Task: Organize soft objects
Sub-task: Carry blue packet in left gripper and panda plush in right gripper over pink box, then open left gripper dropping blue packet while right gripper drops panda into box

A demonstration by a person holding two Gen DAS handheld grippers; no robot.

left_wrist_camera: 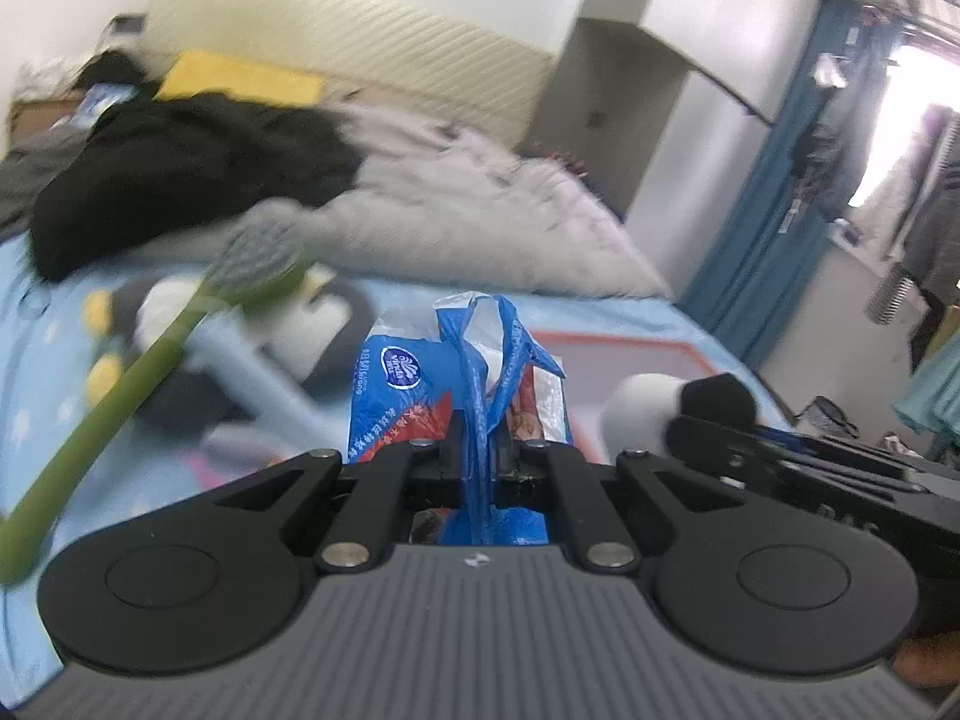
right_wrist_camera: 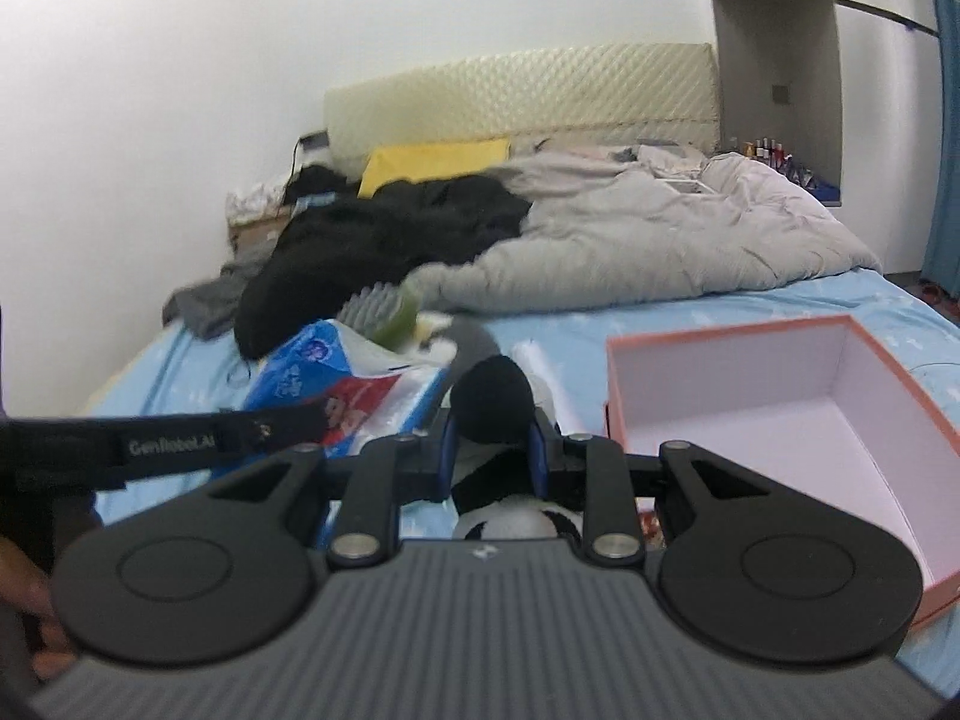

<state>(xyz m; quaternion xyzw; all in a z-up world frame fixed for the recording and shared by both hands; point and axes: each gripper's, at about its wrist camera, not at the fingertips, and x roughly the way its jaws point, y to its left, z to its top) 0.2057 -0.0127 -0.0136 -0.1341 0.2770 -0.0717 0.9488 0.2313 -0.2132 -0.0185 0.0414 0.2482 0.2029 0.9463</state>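
Observation:
My left gripper (left_wrist_camera: pixel 480 450) is shut on the twisted blue plastic wrap of a tissue pack (left_wrist_camera: pixel 420 384), which hangs lifted above the light-blue bed sheet (left_wrist_camera: pixel 36 408). My right gripper (right_wrist_camera: pixel 492 444) is shut on a black-and-white panda plush (right_wrist_camera: pixel 493 399), whose black ear sticks up between the blue pads. The panda (left_wrist_camera: pixel 660 402) also shows at the right of the left wrist view. In the right wrist view the tissue pack (right_wrist_camera: pixel 324 372) hangs just to the left. An open pink box (right_wrist_camera: pixel 780 414) with a white inside lies on the bed to the right.
A penguin plush (left_wrist_camera: pixel 312 324) and a green-handled brush (left_wrist_camera: pixel 120 402) lie on the sheet to the left. A black garment (right_wrist_camera: pixel 384 240), a grey duvet (right_wrist_camera: pixel 660 240) and a yellow pillow (right_wrist_camera: pixel 438 162) fill the head of the bed. A blue curtain (left_wrist_camera: pixel 774 228) hangs at the right.

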